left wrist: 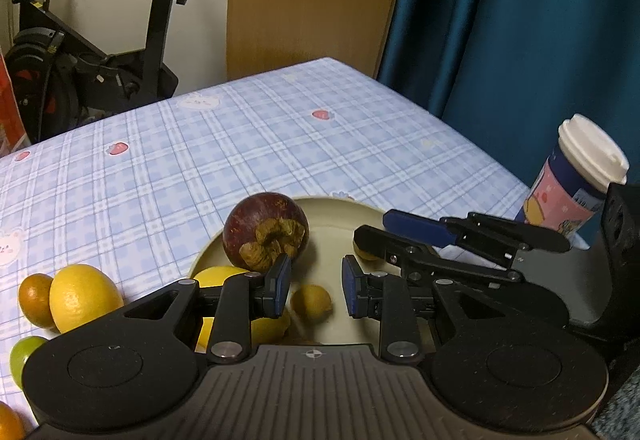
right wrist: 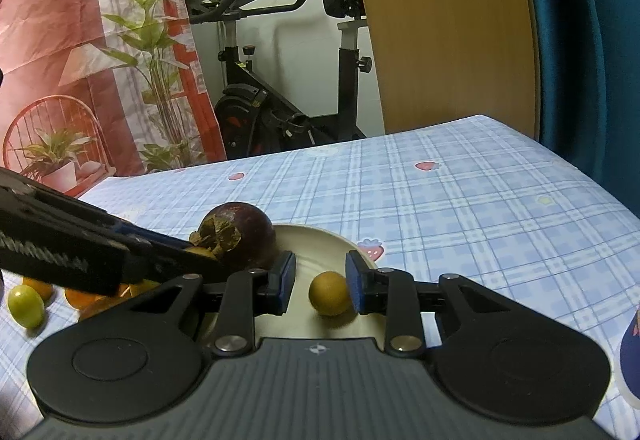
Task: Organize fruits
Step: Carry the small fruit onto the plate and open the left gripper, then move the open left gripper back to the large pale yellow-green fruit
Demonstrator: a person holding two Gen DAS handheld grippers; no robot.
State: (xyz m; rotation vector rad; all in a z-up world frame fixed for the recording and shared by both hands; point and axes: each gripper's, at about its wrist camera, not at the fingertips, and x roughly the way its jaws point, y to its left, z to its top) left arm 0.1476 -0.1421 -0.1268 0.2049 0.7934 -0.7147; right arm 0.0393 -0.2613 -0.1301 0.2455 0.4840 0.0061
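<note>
A dark purple mangosteen (left wrist: 266, 230) sits at the left of a beige plate (left wrist: 336, 211) on the checked cloth. My left gripper (left wrist: 316, 290) hangs over the plate, jaws drawn in to a narrow gap with nothing gripped. A small yellow fruit (left wrist: 311, 302) lies on the plate below that gap, and a lemon (left wrist: 218, 276) lies under its left finger. My right gripper (right wrist: 320, 282) is shut the same way over the plate (right wrist: 316, 240). A small round yellow fruit (right wrist: 329, 293) rests on the plate beside its right pad. The mangosteen (right wrist: 240, 234) is just left of it.
A big lemon (left wrist: 84, 298), an orange (left wrist: 34, 300) and a green fruit (left wrist: 24, 358) lie on the cloth left of the plate. A lidded paper cup (left wrist: 576, 179) stands at the right table edge. An exercise bike (left wrist: 80, 59) and a blue curtain (left wrist: 520, 19) stand behind the table.
</note>
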